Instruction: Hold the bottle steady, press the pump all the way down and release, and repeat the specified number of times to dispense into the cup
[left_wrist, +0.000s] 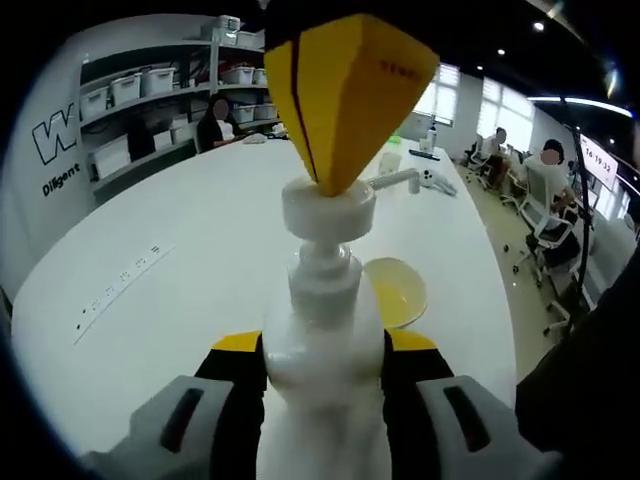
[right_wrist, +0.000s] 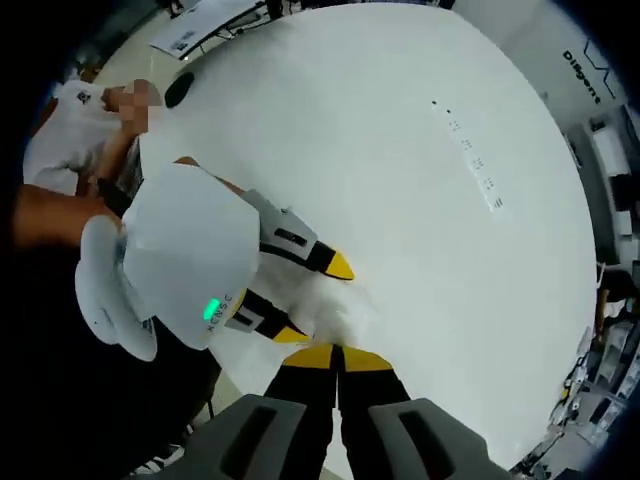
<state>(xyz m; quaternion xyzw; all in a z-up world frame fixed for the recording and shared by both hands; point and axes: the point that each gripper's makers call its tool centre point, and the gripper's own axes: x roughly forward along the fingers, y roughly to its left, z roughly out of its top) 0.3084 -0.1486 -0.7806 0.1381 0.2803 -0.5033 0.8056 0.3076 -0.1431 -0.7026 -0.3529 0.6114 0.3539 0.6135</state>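
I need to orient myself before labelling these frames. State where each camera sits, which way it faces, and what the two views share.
Left gripper view: rides the left gripper, looking level across the white table; its fingers clamp the white pump bottle, with the right gripper on the pump head and a yellow cup beyond.
Right gripper view: rides the right gripper, looking steeply down; closed fingers meet the bottle; the person's arm shows.
Shared: bottle, table, both grippers.

White table (left_wrist: 180, 230), storage shelves (left_wrist: 150, 90) with bins, seated people behind.
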